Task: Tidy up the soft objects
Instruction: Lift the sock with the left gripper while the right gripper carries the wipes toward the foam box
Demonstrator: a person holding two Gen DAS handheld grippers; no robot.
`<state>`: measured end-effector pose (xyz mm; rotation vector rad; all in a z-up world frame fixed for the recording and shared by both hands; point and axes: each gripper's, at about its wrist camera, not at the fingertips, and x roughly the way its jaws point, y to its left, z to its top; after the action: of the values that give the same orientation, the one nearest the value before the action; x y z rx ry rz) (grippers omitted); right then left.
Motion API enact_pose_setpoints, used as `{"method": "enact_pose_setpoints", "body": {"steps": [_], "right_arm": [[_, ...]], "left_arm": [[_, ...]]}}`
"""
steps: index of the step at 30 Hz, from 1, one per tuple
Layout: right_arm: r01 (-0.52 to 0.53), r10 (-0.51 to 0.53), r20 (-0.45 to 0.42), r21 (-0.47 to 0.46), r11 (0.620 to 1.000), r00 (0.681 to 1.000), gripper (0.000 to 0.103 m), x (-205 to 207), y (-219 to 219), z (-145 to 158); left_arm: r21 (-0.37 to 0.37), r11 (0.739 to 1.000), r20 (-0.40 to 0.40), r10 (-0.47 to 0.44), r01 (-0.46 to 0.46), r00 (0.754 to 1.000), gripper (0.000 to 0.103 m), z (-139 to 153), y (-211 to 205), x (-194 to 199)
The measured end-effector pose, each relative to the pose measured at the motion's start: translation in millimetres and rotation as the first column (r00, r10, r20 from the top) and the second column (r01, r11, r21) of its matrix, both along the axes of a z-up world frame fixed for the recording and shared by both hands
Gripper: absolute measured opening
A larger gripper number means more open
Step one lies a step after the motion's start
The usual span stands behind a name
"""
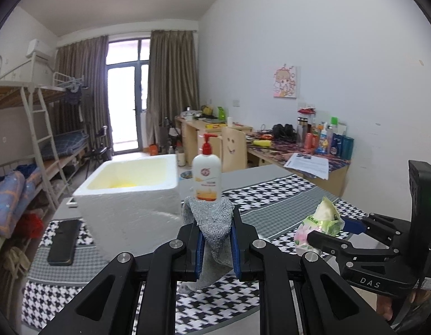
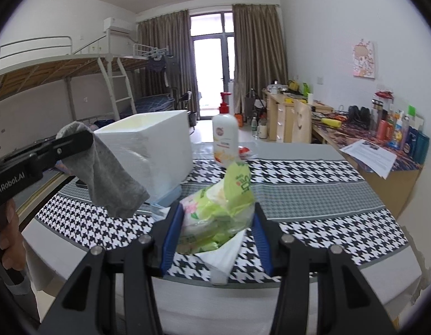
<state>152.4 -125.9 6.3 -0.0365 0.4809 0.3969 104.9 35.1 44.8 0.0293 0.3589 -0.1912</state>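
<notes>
My left gripper [image 1: 215,223] is shut on a grey sock [image 1: 212,220] and holds it above the houndstooth-covered table [image 1: 271,195]; the sock hangs from it in the right wrist view [image 2: 112,176]. My right gripper [image 2: 215,217] is shut on a green tissue pack [image 2: 218,212], with a white tissue hanging out below; it also shows in the left wrist view [image 1: 324,220]. A white foam box [image 1: 131,192] stands open on the table, ahead and left of both grippers [image 2: 154,145].
A white pump bottle [image 1: 207,178] with a red top stands behind the sock, right of the box. A black phone [image 1: 63,241] lies on the table at the left. Bunk beds [image 1: 25,139] stand left, cluttered desks [image 1: 313,150] along the right wall.
</notes>
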Motion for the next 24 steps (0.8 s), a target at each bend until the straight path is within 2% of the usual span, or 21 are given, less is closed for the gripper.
{"method": "enact_pose_setpoints", "body": {"steps": [9, 16, 24], "right_arm": [[-0.113, 0.113, -0.002, -0.007, 0.994, 0.994, 0.053, 3.6, 40.2, 2.5], [-0.184, 0.184, -0.001, -0.016, 0.983, 0.983, 0.053, 8.7, 63.7, 5.2], [-0.225, 0.225, -0.002, -0.026, 0.974, 0.974, 0.053, 17.3, 80.9, 11.6]], "left_arm": [[0.005, 0.993, -0.001, 0.119, -0.119, 0.993, 0.017, -4.7, 30.8, -13.1], [0.008, 0.977, -0.010, 0.212, -0.212, 0.977, 0.017, -7.2, 52.3, -16.2], [0.009, 0.964, -0.013, 0.265, -0.265, 0.964, 0.017, -4.2, 67.4, -10.2]]}}
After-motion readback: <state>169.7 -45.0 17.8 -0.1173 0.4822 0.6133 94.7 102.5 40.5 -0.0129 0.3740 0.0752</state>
